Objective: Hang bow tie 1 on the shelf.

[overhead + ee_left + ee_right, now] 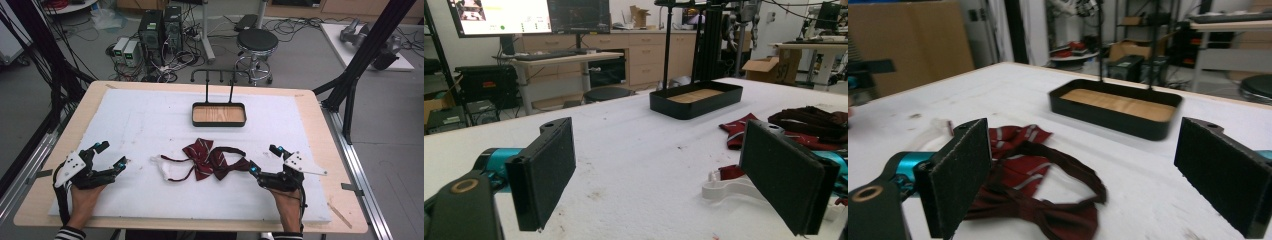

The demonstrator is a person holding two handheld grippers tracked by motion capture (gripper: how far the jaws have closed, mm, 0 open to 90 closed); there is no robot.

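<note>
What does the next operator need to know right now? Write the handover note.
Left gripper: open, holding nothing, resting on the white mat left of the ties.
Right gripper: open, holding nothing, its near jaw close to the plain dark bow tie.
Things: the striped bow tie and the plain one lie overlapping mid-mat, a white clip at the left strap end. The black tray with its hanger stand sits behind them.
Done: nothing picked up yet.
Left: probably grasp the ties and move them to the tray or stand.
</note>
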